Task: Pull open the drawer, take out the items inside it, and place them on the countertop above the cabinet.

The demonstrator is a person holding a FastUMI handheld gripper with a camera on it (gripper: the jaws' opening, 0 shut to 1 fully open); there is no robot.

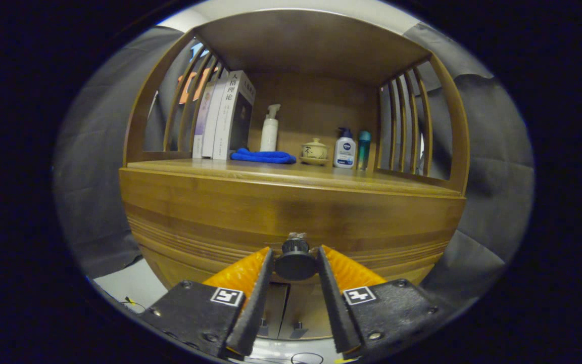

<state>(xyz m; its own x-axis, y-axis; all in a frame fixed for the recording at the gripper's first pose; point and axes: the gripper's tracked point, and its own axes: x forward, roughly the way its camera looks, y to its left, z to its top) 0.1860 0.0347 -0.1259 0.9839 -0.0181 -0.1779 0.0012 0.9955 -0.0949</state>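
Note:
A wooden cabinet fills the gripper view, and its drawer front (291, 212) spans the width just below the countertop (296, 174). A dark round knob (296, 260) sticks out of the drawer front at its lower middle. My gripper (295, 263) has both fingers pressed on the sides of that knob, so it is shut on it. The drawer front looks flush with the cabinet, and its inside is hidden.
On the countertop stand upright books (225, 119), a folded blue cloth (263, 156), a white spray bottle (270, 130), a small lidded pot (314, 150), a pump bottle (345, 150) and a teal bottle (364, 146). Slatted side rails (407, 121) and a shelf roof enclose it. Lower cabinet doors (291, 308) sit beneath.

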